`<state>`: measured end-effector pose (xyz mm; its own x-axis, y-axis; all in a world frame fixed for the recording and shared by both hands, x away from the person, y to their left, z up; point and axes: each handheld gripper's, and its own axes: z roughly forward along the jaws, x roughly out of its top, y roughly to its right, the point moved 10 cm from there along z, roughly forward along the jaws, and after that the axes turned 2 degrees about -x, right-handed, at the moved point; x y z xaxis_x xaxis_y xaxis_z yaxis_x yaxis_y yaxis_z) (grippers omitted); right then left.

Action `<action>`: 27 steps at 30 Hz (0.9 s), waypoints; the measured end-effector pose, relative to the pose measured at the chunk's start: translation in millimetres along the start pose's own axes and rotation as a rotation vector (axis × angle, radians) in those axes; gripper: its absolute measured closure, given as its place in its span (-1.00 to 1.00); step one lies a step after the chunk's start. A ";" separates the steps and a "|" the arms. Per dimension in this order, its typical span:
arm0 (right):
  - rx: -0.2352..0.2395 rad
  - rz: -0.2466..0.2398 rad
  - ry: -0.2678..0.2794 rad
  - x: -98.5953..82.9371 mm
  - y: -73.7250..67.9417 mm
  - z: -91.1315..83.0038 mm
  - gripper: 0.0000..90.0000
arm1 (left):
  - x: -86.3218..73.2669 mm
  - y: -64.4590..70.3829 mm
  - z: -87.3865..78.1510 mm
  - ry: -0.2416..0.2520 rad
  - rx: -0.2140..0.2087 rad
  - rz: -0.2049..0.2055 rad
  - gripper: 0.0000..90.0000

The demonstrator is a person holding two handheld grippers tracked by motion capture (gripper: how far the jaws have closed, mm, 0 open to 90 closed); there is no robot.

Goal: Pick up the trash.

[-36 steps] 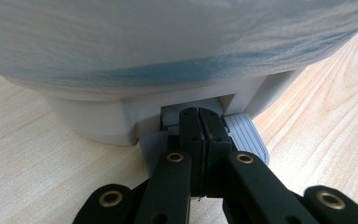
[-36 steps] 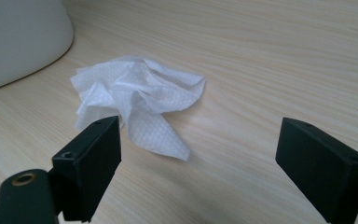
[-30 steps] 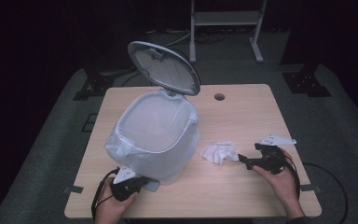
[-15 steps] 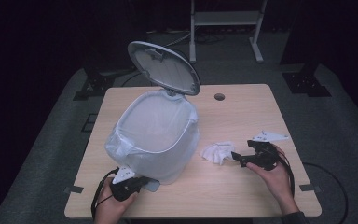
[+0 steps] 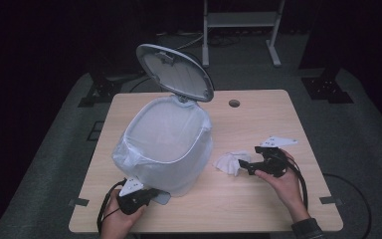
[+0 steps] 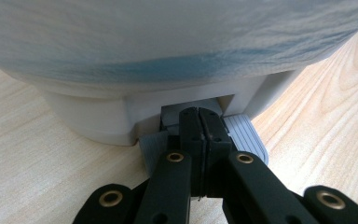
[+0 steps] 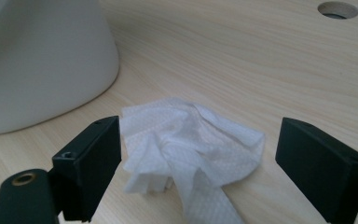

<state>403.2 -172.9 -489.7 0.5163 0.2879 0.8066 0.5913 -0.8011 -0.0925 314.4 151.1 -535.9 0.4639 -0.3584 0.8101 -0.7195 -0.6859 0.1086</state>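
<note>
Right gripper view: crumpled white paper tissue [image 7: 191,140] is straddled by the wide-open right gripper [image 7: 242,158]. Left gripper [image 6: 199,135], jaws shut, is pressed on the grey ribbed pedal [image 6: 244,137] of the white bag-lined bin [image 5: 166,144]. If pedal pressure is lost, the lid could drop before the tissue is binned.

We see the table [image 5: 258,124] lit brightly and evenly from above, its surroundings falling into near black. Close up, our nearest jaws and the bin [image 6: 168,42] blur softly.

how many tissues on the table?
1. A crumpled white tissue lies on the table right of the bin, between the open jaws of the right gripper. Any inside the bin or behind it would be hidden.
</note>
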 end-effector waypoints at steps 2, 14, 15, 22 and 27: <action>0.007 -0.005 0.006 3.1 -1.4 2.3 -0.71 | 0.0 0.0 0.1 0.000 -0.001 -0.001 0.99; 0.039 -0.005 -0.010 6.8 -2.7 17.7 -0.70 | 0.0 0.0 0.0 0.001 -0.002 -0.003 0.99; 0.041 -0.009 -0.017 4.9 -1.8 20.0 -0.70 | -0.1 0.0 0.0 0.003 -0.002 -0.006 0.99; 0.038 -0.020 -0.053 -5.7 4.0 32.3 -0.70 | 0.0 0.1 0.0 0.001 -0.001 -0.005 0.99; 0.036 -0.029 -0.072 -9.8 5.6 39.0 -0.70 | 0.0 0.1 0.0 0.001 0.000 -0.005 0.99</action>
<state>425.6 -159.8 -520.9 0.5406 0.3489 0.7656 0.6278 -0.7730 -0.0910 314.3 151.1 -536.0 0.4664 -0.3544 0.8105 -0.7176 -0.6873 0.1125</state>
